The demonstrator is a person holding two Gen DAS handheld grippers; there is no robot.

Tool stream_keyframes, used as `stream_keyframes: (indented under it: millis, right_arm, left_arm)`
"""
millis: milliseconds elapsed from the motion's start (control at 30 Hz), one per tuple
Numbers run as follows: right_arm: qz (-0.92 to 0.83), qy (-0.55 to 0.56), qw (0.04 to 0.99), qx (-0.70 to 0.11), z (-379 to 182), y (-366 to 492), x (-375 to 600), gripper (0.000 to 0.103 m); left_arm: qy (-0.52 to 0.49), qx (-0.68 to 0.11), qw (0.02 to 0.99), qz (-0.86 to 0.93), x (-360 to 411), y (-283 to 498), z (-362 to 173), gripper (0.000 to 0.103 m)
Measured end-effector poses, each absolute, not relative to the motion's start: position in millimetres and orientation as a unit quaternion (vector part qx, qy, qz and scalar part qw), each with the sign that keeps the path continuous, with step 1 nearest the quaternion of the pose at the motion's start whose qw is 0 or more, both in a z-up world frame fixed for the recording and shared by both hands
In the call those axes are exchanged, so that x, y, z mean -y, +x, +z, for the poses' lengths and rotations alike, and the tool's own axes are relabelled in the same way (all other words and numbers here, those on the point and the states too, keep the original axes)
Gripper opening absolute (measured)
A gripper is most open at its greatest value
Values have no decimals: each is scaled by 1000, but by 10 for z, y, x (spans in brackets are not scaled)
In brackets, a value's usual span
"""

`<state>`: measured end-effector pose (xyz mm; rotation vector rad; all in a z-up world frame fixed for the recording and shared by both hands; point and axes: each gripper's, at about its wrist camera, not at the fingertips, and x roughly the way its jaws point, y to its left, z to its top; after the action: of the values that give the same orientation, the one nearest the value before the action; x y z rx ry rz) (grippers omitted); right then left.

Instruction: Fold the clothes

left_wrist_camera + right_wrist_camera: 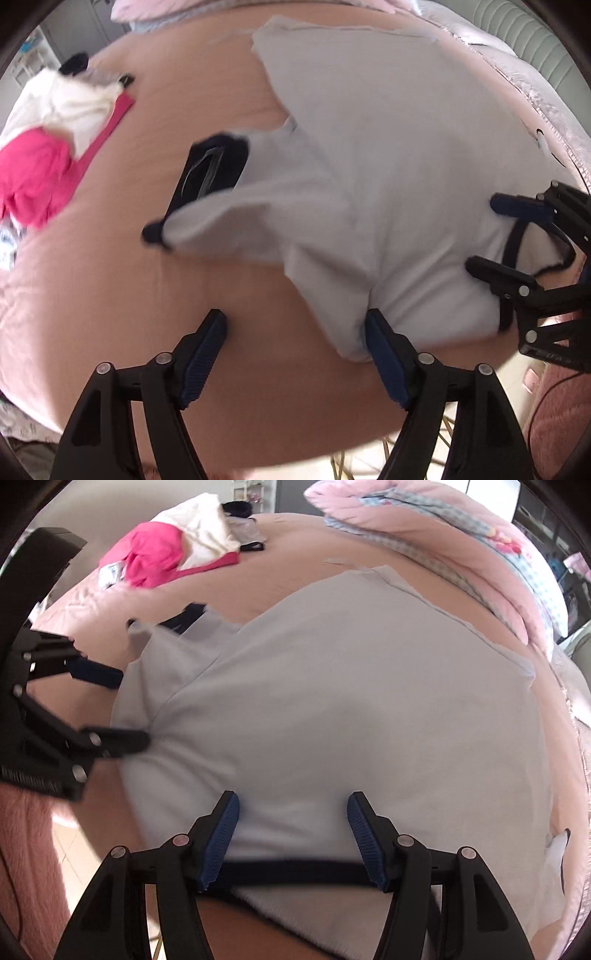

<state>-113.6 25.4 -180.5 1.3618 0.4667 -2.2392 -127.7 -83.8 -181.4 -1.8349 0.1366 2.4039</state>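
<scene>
A pale grey T-shirt (388, 155) with dark navy trim lies spread on the pink bed sheet (110, 288). One sleeve (266, 206) is rumpled, and its navy cuff (210, 173) is turned up. My left gripper (295, 321) is open wide at the shirt's shoulder edge. One finger touches the cloth and the other is over bare sheet. My right gripper (293, 801) is open and straddles the shirt (332, 701) just behind the navy collar band (295, 873), with flat fabric between its pads. Each gripper shows in the other's view: right gripper (484, 234), left gripper (129, 707).
A heap of pink and white clothes (166, 550) lies at the far side of the bed. A pink quilt (443, 528) is bunched along the head end by a green headboard (535, 40). The near bed edge drops to the floor (369, 458).
</scene>
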Motion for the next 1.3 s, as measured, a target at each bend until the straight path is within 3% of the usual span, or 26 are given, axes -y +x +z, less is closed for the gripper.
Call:
stream_keyframes:
  millis: [167, 400, 467, 500, 567, 667, 733, 767, 800, 833, 1000, 1067, 1100, 1300]
  right_arm:
    - [-799, 513, 279, -142, -1639, -1053, -368, 61]
    - [-822, 481, 274, -136, -1573, -1233, -56, 61]
    - [-803, 500, 279, -164, -1719, -1200, 39, 62]
    - [-795, 506, 280, -185, -1787, -1143, 72, 64]
    - [-791, 493, 292, -215, -1759, -947, 46, 64]
    - [-766, 523, 329, -180, -1665, -949, -175, 64]
    - [-770, 524, 327, -160, -1591, -1025, -294, 64]
    - [-780, 518, 315, -156, -1555, -1079, -328, 64]
    - [-788, 514, 304, -151, -1523, -1144, -346, 64]
    - [-794, 509, 299, -148, -1479, -1224, -330, 64]
    - [-816, 467, 300, -164, -1247, -1610, -50, 64]
    - [-811, 458, 307, -195, -1229, -1726, 153, 54]
    - [-806, 458, 310, -214, -1247, -1764, 256, 47]
    - [-742, 467, 366, -312, -1467, -1944, 861, 43]
  left_arm:
    - [-593, 3, 55, 803, 1057, -1242, -1634, 78]
    - [-537, 187, 23, 822, 1597, -1418, -1716, 77]
    - [-559, 136, 11, 818, 1568, -1434, -1795, 75]
    - [-566, 112, 0, 817, 1563, -1407, -1770, 68]
    - [-575, 71, -19, 815, 1568, -1356, -1714, 68]
    - [-528, 154, 1, 835, 1868, -1368, -1534, 68]
    - [-515, 162, -18, 841, 2035, -1497, -1520, 63]
    - [-514, 161, -27, 842, 2108, -1568, -1528, 58]
    - [-517, 164, -22, 840, 2144, -1592, -1550, 44]
    - [-521, 169, -15, 837, 2181, -1598, -1575, 40]
    - [-501, 252, 44, 827, 2041, -1292, -1783, 38]
    - [-468, 318, 65, 822, 2038, -1124, -1764, 38]
    - [-471, 317, 62, 821, 2059, -1131, -1794, 38]
    - [-486, 260, 76, 831, 1990, -1067, -1774, 38]
